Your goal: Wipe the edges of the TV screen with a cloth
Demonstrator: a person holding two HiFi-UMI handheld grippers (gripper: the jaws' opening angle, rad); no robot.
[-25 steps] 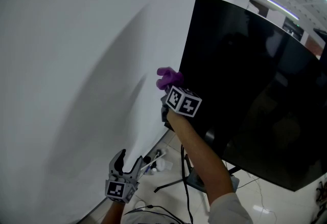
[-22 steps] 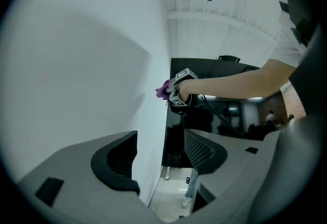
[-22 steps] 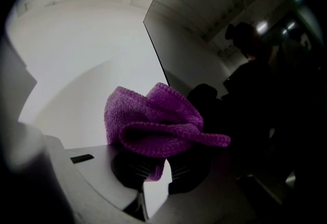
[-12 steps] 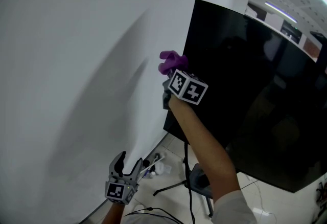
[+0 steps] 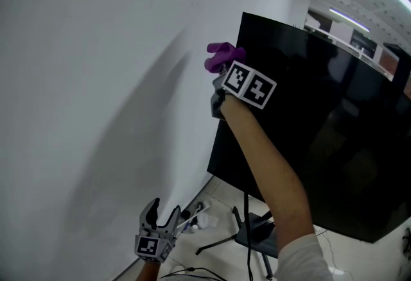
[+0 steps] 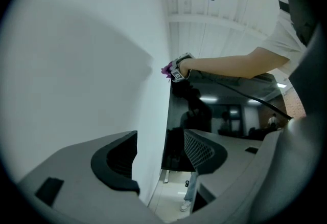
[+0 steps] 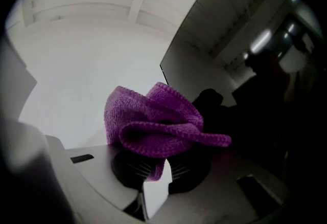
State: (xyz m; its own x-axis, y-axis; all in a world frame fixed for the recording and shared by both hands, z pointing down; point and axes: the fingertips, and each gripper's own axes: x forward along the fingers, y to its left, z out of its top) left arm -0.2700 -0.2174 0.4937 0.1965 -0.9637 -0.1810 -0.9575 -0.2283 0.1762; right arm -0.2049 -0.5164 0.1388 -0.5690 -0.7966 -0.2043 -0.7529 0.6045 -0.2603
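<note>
While the right gripper [image 5: 226,68] pinches one purple cloth [image 5: 221,55] between its jaws, the bunched folds spill over the jaw tips and sit against the upper part of the TV [image 5: 321,126]'s left edge, just below its top left corner. In the right gripper view, the cloth [image 7: 158,120] fills the space in front of the right gripper [image 7: 153,166], with the dark screen [image 7: 245,115] to the right and the pale wall [image 7: 92,74] to the left. The TV's left edge runs straight down and slightly leftward from the cloth, uncovered along its lower stretch. The top edge slopes away to the right, also uncovered. The wall [image 5: 96,81] beside that left edge is bare, leaving free room on that side. The person's forearm [image 5: 270,170] crosses the lower left part of the screen.

The left gripper [image 5: 160,215] hangs low near the floor [image 5: 218,238], well apart from the TV. Its jaws are spread with nothing between them, as the left gripper [image 6: 161,151] view shows. Thin stand legs [image 5: 215,244] and a cable lie below the TV.

Counted: one TV, one cloth, two grippers.
</note>
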